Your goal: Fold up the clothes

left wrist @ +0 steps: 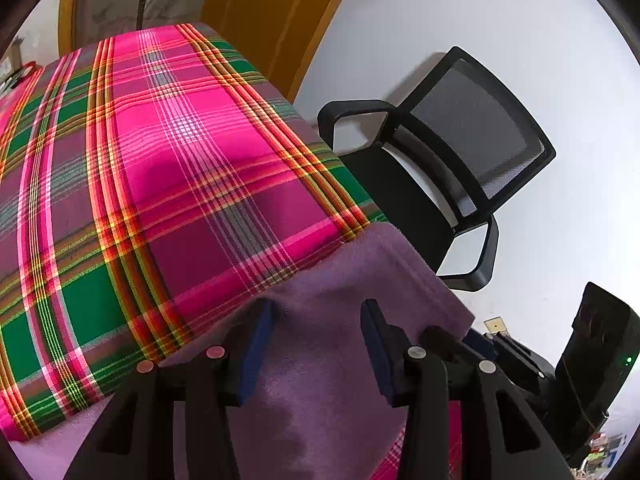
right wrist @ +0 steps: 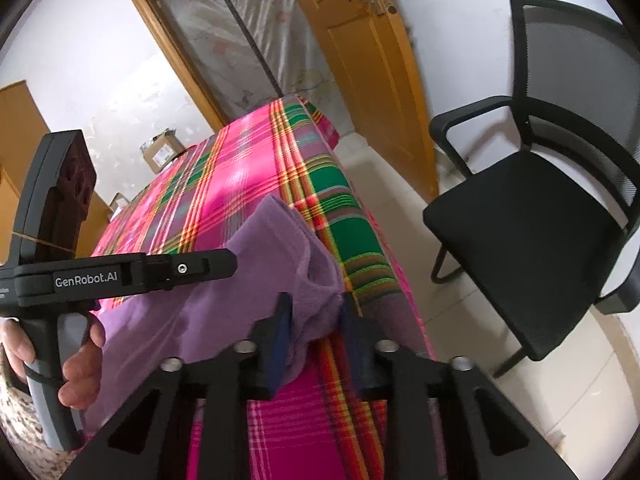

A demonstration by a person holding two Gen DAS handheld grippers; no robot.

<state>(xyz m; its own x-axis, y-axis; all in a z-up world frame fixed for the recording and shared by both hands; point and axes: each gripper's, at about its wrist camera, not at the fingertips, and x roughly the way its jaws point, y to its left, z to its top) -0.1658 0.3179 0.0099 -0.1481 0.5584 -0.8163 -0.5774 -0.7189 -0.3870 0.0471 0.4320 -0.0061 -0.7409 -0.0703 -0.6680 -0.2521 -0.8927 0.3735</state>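
Across most of both views, a table (left wrist: pixel 120 160) covered by a checked cloth (right wrist: pixel 240 184) in pink, green, red and yellow, hanging down over the table's long right edge. Behind the far end, a wooden door (right wrist: pixel 372 80) standing open beside a doorway closed off with clear plastic sheet (right wrist: pixel 240 40). On the pale tiled floor to the right of the table, a black chair (right wrist: pixel 540 220) with mesh back and armrests, well apart from the table edge. At the near right corner of the table, a purple garment (left wrist: pixel 340 280) of soft fleecy fabric, lying on the checked cloth and bunched up, with a thick fold reaching to the right edge and a flatter part spreading toward the near side. Left gripper (left wrist: pixel 316 344) over this garment, jaws set apart, fabric visible in the gap between the blue pads (left wrist: pixel 256 348); cannot tell if the pads touch the fabric, no pinching seen. In the right wrist view, this same tool held from the left by a hand (right wrist: pixel 76 356) around its grey handle. Right gripper (right wrist: pixel 316 328) at the bunched corner of the garment near the right edge, jaws partly closed with a lump of purple fabric clamped between them. Against the far wall, small cardboard boxes (right wrist: pixel 160 152).
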